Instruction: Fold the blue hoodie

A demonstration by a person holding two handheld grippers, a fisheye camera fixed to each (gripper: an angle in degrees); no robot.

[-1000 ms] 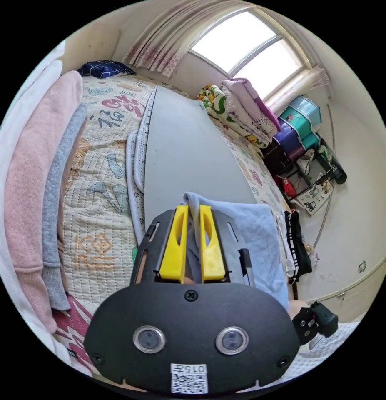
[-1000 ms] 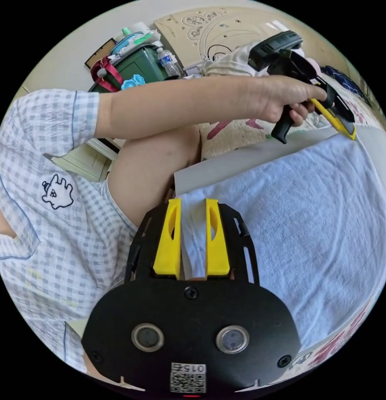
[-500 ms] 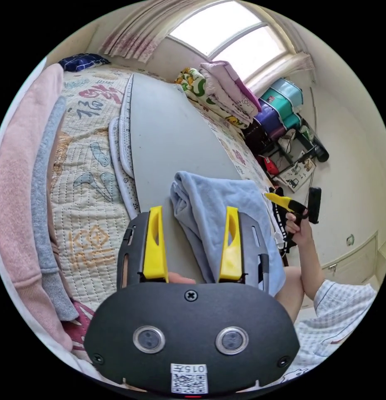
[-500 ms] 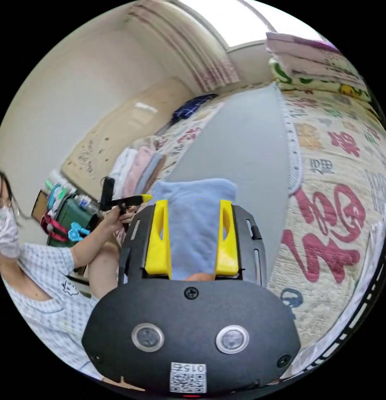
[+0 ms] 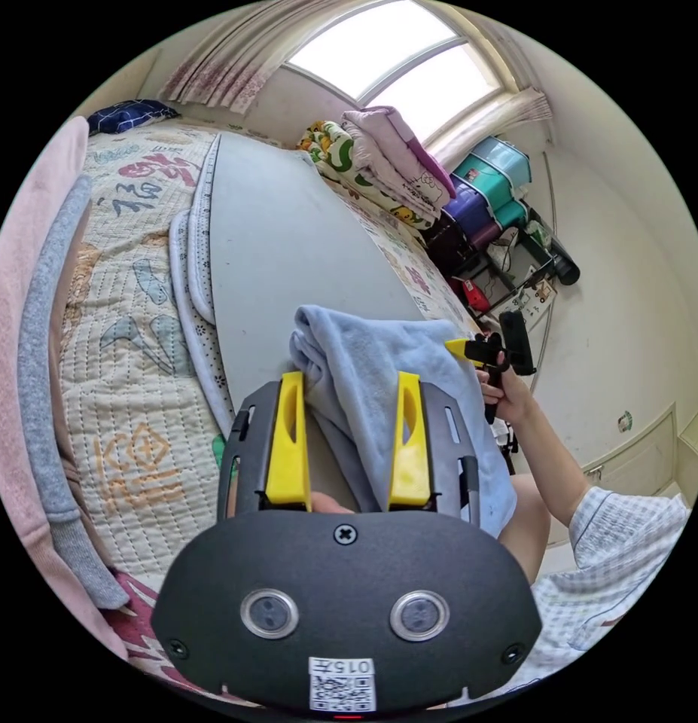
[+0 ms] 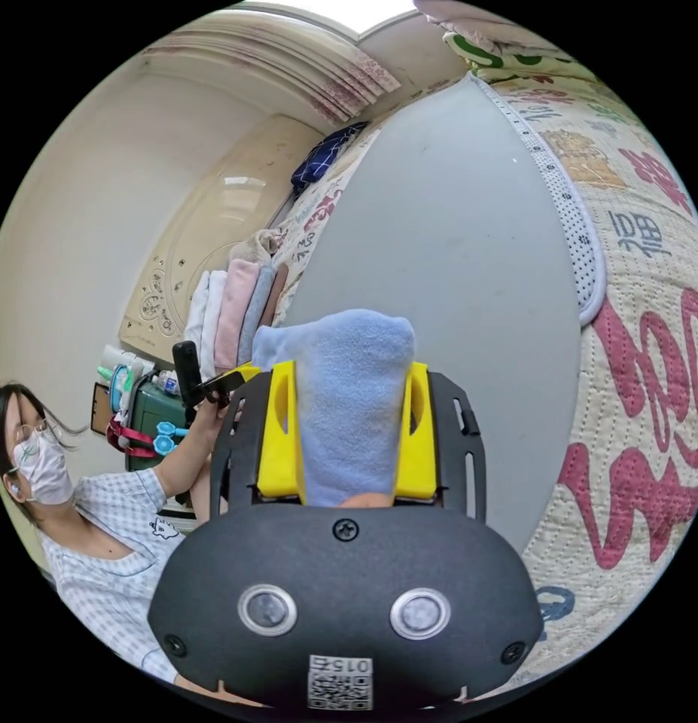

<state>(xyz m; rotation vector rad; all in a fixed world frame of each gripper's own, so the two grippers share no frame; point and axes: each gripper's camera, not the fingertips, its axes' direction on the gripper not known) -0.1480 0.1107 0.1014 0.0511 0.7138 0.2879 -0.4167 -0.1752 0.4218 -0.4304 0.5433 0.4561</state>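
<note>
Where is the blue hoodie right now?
The blue hoodie lies folded on the grey board on the bed, just beyond the open left gripper in the left gripper view.

Support: bed (image 5: 130, 422) with a printed quilted cover.
Directly on it: grey board (image 5: 288, 248), lengthwise; folded clothes stack (image 5: 32, 361) along one edge; folded bedding pile (image 5: 379, 166) opposite.
On board: folded blue hoodie (image 5: 379, 369).

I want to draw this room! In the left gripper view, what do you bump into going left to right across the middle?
Pink folded garment → grey folded garment → patterned quilt → grey board → blue hoodie → right gripper in the person's hand → wall.
</note>
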